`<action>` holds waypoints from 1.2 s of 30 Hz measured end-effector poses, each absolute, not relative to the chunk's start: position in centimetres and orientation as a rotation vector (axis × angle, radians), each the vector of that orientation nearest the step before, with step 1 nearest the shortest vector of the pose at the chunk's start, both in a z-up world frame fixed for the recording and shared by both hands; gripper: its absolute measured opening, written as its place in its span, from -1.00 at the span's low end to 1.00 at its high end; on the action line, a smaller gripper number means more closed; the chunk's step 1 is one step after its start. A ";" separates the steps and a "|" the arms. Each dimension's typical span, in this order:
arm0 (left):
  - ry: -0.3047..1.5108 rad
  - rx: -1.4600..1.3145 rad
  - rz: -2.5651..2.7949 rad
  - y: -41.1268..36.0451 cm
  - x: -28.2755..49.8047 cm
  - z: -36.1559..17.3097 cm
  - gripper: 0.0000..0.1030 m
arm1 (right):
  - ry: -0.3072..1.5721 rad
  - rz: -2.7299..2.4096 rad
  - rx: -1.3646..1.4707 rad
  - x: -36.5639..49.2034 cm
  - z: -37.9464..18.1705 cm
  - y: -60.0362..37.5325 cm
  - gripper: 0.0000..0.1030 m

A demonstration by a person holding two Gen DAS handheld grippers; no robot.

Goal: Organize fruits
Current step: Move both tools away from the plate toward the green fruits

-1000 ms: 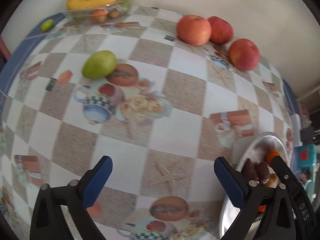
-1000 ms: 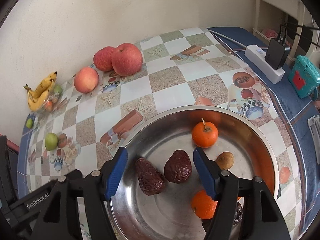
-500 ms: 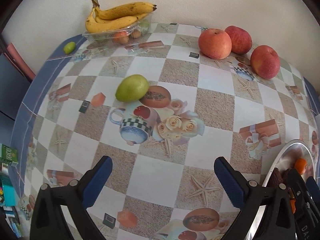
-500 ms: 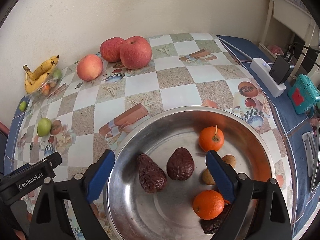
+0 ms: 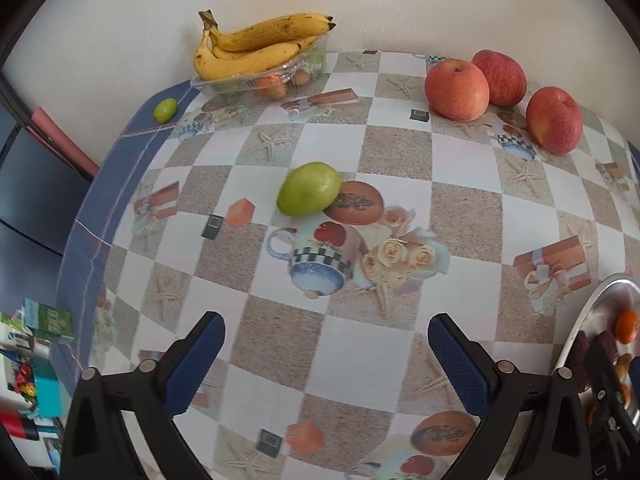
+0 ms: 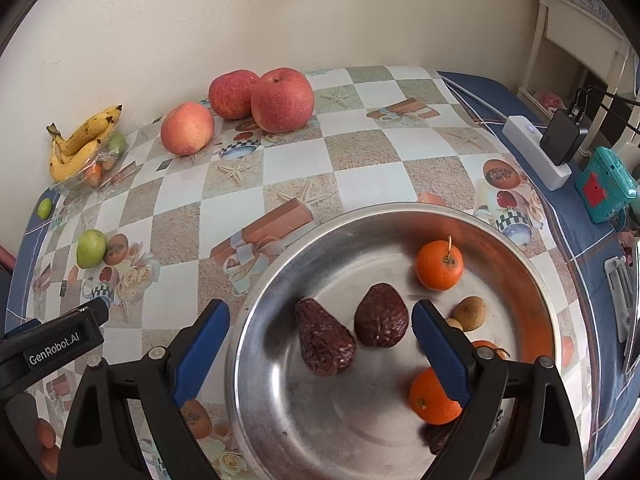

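1. Holding your left gripper (image 5: 326,354) above the checked tablecloth (image 5: 400,160), you have its blue pads spread wide with nothing between them.
2. Your right gripper (image 6: 320,340) hangs over the metal bowl (image 6: 280,272), its jaws likewise released and empty; one pad sits over the cloth at the bowl's rim, the other over the bowl's inside.
3. In the bowl you can see two dark wrinkled fruits (image 6: 382,316) side by side near the middle, an orange (image 6: 439,266) with a stem toward the far side, a second orange (image 6: 430,402) partly behind your right pad, and a small brown fruit (image 6: 470,313) between them.
4. The green fruit (image 5: 309,189) lies on the cloth straight ahead of your left gripper, well apart from its pads, touching a printed picture of a papaya.
5. Three red apples (image 5: 457,90) sit together near the wall, to the right in your left view.
6. A bunch of bananas (image 5: 256,46) rests on a clear plastic tray (image 5: 240,82) against the wall, with a small green lime (image 5: 165,110) on the blue border near it.
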State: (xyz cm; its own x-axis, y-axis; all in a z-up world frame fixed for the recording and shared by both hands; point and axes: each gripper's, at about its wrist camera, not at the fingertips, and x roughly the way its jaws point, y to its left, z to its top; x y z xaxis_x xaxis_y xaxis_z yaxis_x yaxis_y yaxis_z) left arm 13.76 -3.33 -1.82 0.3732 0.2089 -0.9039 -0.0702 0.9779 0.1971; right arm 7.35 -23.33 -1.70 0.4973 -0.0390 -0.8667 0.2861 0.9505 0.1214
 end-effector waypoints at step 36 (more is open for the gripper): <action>1.105 -0.034 -0.003 22.6 20.9 0.0 0.98 | 1.129 0.139 0.423 18.4 -1.5 -4.5 0.66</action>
State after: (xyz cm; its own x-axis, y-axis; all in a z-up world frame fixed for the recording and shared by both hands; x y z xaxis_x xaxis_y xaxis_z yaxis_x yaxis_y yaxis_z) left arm 20.94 22.57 0.00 0.4494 -0.0193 -0.8931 -0.0142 0.9995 -0.0287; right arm 18.43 -4.46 -1.53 0.4285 0.3181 -0.8457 0.1032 0.9126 0.3956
